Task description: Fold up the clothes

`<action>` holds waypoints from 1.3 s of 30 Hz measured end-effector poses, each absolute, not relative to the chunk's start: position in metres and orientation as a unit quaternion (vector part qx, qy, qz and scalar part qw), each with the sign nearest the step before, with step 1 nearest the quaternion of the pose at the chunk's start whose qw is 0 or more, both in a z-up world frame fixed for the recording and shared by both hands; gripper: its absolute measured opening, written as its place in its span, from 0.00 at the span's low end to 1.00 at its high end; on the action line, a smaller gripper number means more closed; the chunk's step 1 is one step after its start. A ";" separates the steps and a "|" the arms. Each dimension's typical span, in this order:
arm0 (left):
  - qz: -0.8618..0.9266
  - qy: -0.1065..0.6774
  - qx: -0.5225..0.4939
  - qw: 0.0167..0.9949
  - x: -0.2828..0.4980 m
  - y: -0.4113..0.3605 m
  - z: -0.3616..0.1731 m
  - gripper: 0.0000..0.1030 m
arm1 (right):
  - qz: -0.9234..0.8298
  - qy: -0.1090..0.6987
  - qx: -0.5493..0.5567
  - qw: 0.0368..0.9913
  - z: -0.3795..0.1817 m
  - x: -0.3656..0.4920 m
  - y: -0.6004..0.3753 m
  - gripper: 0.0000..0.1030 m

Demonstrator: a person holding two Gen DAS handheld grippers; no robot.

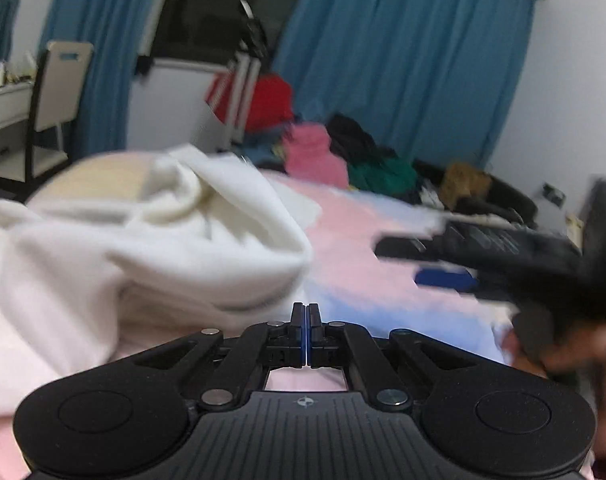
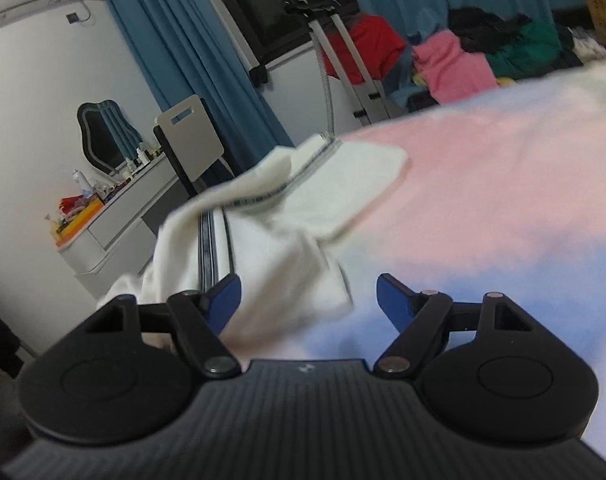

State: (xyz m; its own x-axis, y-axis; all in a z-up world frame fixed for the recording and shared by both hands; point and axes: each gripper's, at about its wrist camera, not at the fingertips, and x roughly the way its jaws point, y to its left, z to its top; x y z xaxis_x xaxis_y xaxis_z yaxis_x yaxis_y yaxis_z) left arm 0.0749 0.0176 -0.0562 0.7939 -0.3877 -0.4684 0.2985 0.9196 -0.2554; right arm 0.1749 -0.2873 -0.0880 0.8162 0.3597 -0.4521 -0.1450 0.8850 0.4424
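Observation:
A white garment (image 1: 163,236) lies crumpled on a pink and blue bed sheet (image 1: 343,240). In the right wrist view the garment (image 2: 287,216) shows a dark striped trim. My left gripper (image 1: 305,312) is shut with its pads together, nothing between them, just right of the garment's edge. My right gripper (image 2: 308,300) is open and empty, its blue pads (image 2: 389,294) wide apart, with a fold of the garment lying between them. The right gripper also shows blurred at the right of the left wrist view (image 1: 483,252).
A pile of clothes, pink (image 1: 315,156), green and black, lies at the far end of the bed. A garment steamer stand (image 2: 343,48) and a red item stand beyond. A chair (image 2: 191,136) and a dresser (image 2: 115,216) are at the left by blue curtains.

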 end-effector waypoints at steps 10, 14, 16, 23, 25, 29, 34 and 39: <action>-0.175 0.247 -0.162 0.939 0.105 0.063 -0.085 0.02 | 0.122 0.350 0.119 0.921 -0.070 0.435 -0.195 0.73; -0.182 0.261 -0.173 0.932 0.122 0.067 -0.101 0.02 | 0.111 0.380 0.080 0.915 -0.096 0.501 -0.148 0.73; -0.186 0.268 -0.179 0.928 0.130 0.069 -0.108 0.02 | 0.100 0.392 0.034 0.914 -0.113 0.521 -0.128 0.63; -0.199 0.272 -0.195 0.921 0.144 0.076 -0.122 0.01 | 0.062 0.365 0.027 0.929 -0.129 0.521 -0.130 0.06; -0.203 0.271 -0.198 0.920 0.145 0.078 -0.123 0.01 | 0.045 0.337 0.033 0.940 -0.110 0.504 -0.145 0.06; -0.206 0.252 -0.177 0.929 0.140 0.079 -0.116 0.01 | 0.017 0.293 0.040 0.955 -0.066 0.463 -0.191 0.05; -0.211 0.232 -0.168 0.935 0.118 0.081 -0.100 0.01 | -0.032 0.240 0.086 0.966 -0.020 0.379 -0.283 0.05; -0.217 0.214 -0.164 0.938 0.091 0.082 -0.082 0.01 | -0.089 0.214 0.185 0.955 -0.022 0.287 -0.384 0.05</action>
